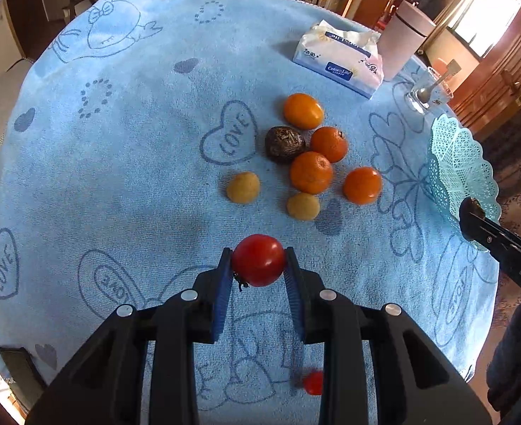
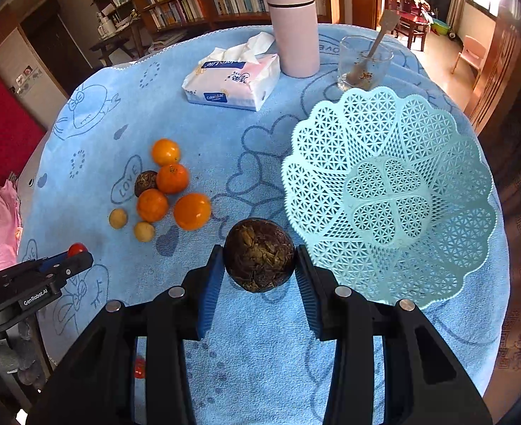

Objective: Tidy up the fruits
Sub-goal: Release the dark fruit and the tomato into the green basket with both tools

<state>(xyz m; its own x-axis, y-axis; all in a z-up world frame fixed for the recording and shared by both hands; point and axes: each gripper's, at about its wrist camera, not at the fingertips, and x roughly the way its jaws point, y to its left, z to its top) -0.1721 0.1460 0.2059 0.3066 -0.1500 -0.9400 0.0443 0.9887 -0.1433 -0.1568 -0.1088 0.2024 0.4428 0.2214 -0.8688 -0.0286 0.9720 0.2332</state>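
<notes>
Gripping a red tomato (image 1: 258, 260) in my left gripper (image 1: 258, 265) and a dark wrinkled fruit (image 2: 258, 255) in my right gripper (image 2: 259, 258), I hold both above the blue cloth (image 1: 118, 177), the lattice basket (image 2: 331, 163) at two o'clock of my right claw. Only the pad tips pinch each round fruit, so either could roll free and drop. A small red thing (image 1: 312, 382) lies blurred behind my left fingers, and I cannot identify it.

Left tool (image 1: 258, 265) clamped, right tool (image 2: 259, 260) clamped, both angled down.
</notes>
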